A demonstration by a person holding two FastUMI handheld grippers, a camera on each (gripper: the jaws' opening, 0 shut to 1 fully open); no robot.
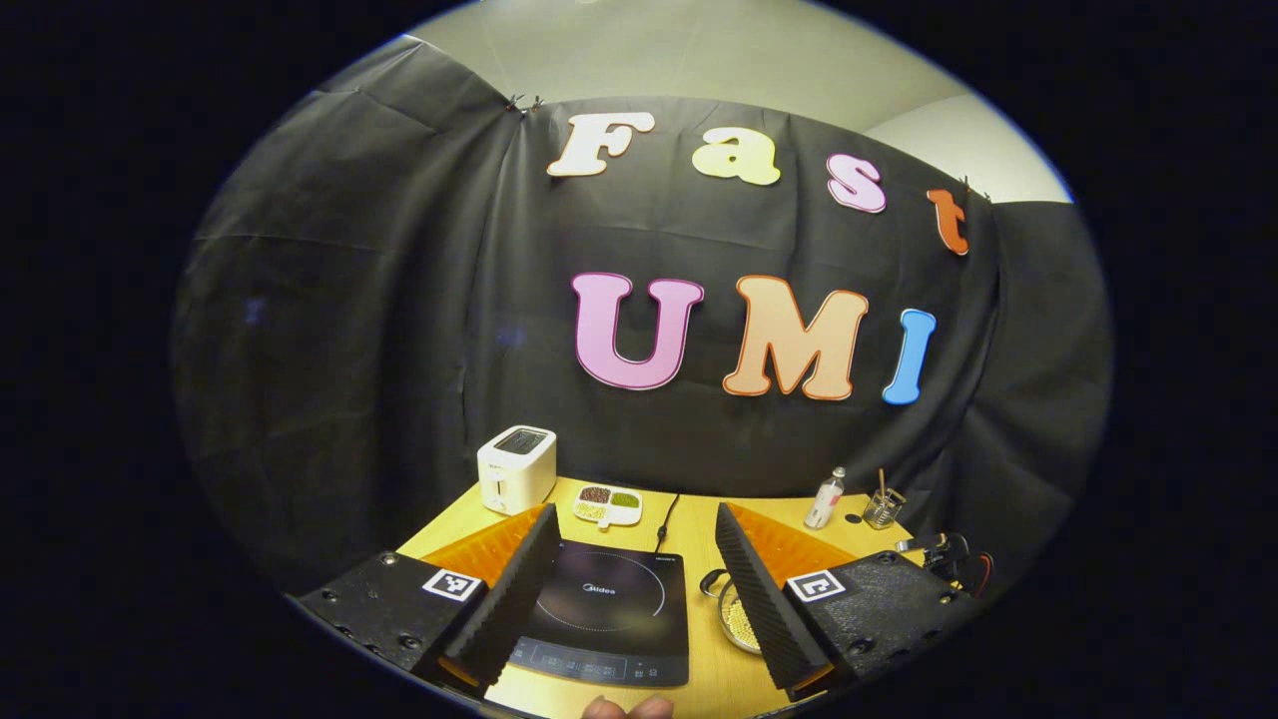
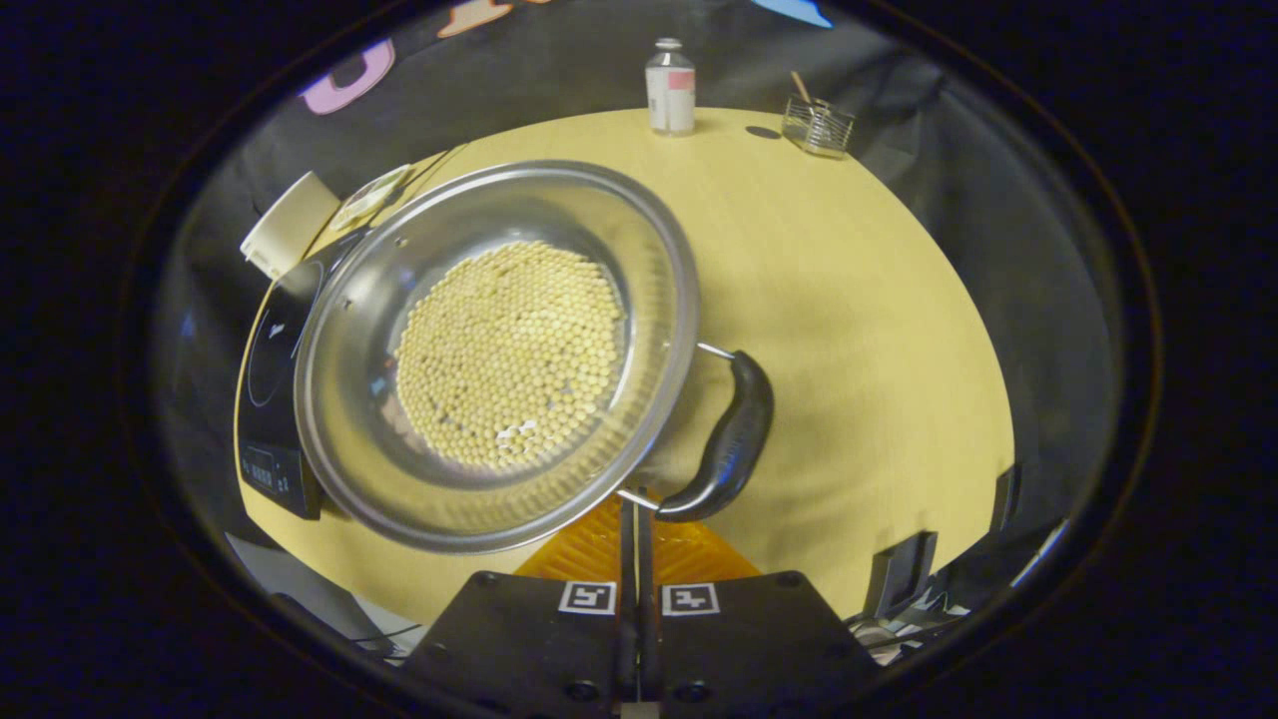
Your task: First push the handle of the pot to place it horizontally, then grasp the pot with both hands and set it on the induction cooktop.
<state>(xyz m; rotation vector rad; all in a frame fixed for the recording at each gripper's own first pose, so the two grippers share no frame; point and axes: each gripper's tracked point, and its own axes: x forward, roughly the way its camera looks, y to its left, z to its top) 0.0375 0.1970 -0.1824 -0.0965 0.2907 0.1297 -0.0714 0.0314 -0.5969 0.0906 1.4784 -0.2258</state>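
Note:
In the right gripper view a steel pot (image 2: 659, 300) holding many small yellow beans rests on the wooden table, just right of the black induction cooktop (image 2: 270, 359). Its black curved handle (image 2: 734, 434) sticks out on the pot's near right side. My right gripper (image 2: 631, 511) is shut with nothing between its fingers, and its tips sit at the wire end of that handle. In the left gripper view my left gripper (image 1: 635, 511) is open wide, raised above the cooktop (image 1: 609, 599). The pot (image 1: 731, 621) peeks out behind its right finger.
A white toaster (image 1: 516, 467) and a small divided dish (image 1: 607, 505) stand behind the cooktop. A small bottle (image 2: 670, 88) and a glass jar (image 2: 818, 125) stand at the table's far edge. Dark gear with cables (image 1: 944, 557) lies at the right edge.

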